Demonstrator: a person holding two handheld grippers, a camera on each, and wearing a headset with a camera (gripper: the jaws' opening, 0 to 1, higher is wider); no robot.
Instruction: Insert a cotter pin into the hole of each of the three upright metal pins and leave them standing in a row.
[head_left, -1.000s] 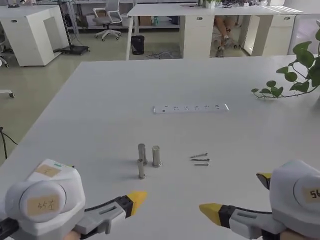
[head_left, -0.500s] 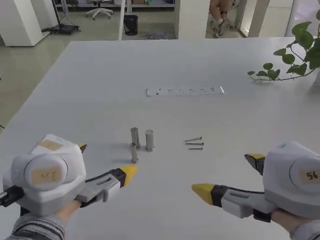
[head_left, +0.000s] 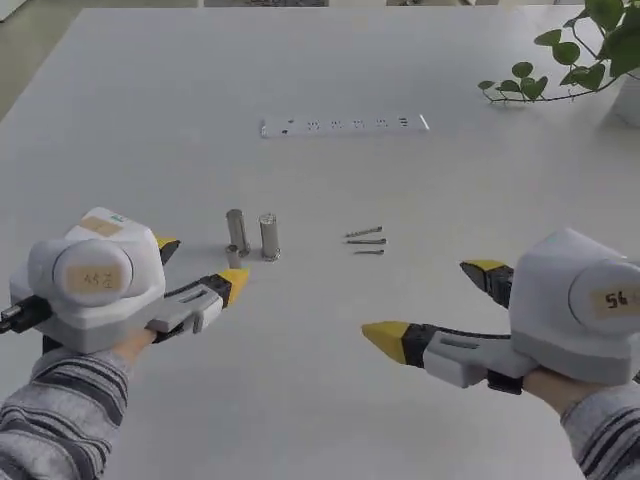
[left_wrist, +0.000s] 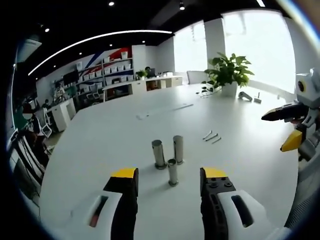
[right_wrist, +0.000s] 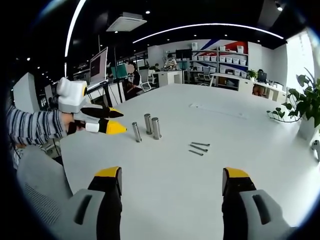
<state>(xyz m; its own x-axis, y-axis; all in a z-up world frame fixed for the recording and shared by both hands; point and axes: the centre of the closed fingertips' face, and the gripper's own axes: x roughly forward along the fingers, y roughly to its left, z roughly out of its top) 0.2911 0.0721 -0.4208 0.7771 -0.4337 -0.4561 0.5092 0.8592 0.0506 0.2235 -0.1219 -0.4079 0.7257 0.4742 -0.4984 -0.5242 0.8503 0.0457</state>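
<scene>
Head view | left gripper (head_left: 200, 263) gaping empty, hovering beside pins (head_left: 252, 236), likely for steadying one | right gripper (head_left: 428, 300) gaping empty, facing cotters (head_left: 365, 240), likely for pickup

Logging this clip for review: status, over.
Left gripper open by the metal pins; right gripper open. Pins upright, clustered; cotter pins loose alongside, none inserted. Nothing in the way.
</scene>
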